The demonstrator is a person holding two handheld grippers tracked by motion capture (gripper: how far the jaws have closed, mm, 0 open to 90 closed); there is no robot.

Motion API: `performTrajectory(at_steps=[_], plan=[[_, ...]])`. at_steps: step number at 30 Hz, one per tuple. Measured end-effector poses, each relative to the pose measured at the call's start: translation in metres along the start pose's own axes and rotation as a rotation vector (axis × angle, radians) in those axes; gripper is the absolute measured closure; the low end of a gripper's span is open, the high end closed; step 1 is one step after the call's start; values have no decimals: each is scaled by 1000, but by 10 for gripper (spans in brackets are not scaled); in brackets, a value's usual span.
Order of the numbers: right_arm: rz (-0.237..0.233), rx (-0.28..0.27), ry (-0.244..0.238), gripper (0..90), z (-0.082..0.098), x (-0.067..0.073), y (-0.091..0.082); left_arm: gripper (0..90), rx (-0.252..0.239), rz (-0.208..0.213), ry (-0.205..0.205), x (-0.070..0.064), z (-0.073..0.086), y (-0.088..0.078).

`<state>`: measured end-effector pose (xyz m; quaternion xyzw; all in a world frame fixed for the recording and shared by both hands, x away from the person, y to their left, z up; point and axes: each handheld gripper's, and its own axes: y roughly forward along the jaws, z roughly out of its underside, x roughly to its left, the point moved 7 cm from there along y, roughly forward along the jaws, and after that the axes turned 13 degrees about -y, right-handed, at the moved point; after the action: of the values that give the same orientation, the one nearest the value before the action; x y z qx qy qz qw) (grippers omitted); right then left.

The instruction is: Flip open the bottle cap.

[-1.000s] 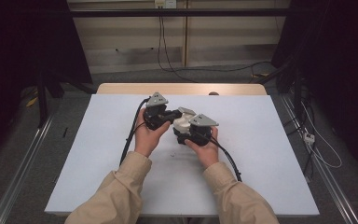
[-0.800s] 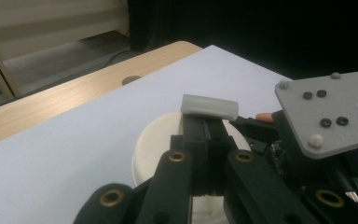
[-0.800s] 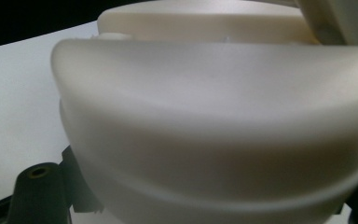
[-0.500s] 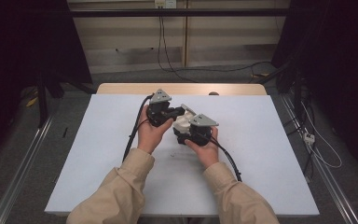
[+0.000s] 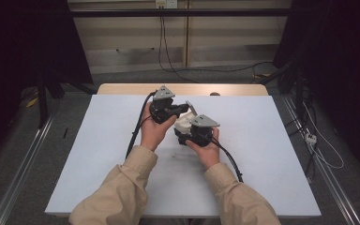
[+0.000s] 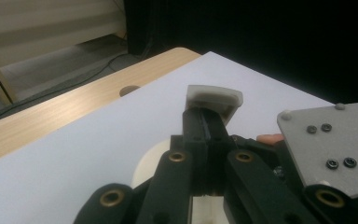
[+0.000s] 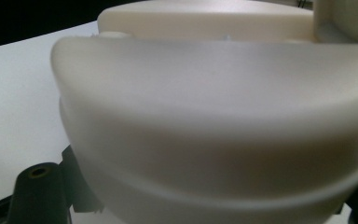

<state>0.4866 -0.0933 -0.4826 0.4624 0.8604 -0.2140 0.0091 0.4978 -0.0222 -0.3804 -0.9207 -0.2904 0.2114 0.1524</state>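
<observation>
Cream-white moulded plastic piece (image 5: 183,123), rounded and smooth, sits between my two hands above the middle of the counter (image 5: 262,154), which is covered by a pale white sheet with a strip of light wood along its far edge. In the right gripper view the piece (image 7: 214,116) looms very close, a curved matt shell with a flatter block behind it, too near and blurred for me to make out details.

My right hand-held gripper (image 5: 194,136) is pinching this piece: its jaws are drawn in tight on it, and the piece juts out toward the other tool. The right hand (image 5: 206,150) wraps the gripper body from below, with the grey three-cornered plate on top.

My left hand-held gripper (image 5: 180,108) points toward the right one, its tip just beside the cream piece. In the left gripper view its two black jaws are pressed together, and a small pale tab-like part (image 6: 214,100) of the piece rises at their tip; I can't tell whether it is clamped there. The left hand (image 5: 153,133) grips the body.

Black cables (image 5: 136,136) trail from both tools back across the sheet toward my tan sleeves (image 5: 122,187).
</observation>
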Motion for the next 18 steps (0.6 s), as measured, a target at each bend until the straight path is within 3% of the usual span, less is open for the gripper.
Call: performTrajectory(at_steps=[18], plan=[[2, -1, 0, 189, 0, 0, 0, 900, -2, 17, 3, -3, -7, 10]])
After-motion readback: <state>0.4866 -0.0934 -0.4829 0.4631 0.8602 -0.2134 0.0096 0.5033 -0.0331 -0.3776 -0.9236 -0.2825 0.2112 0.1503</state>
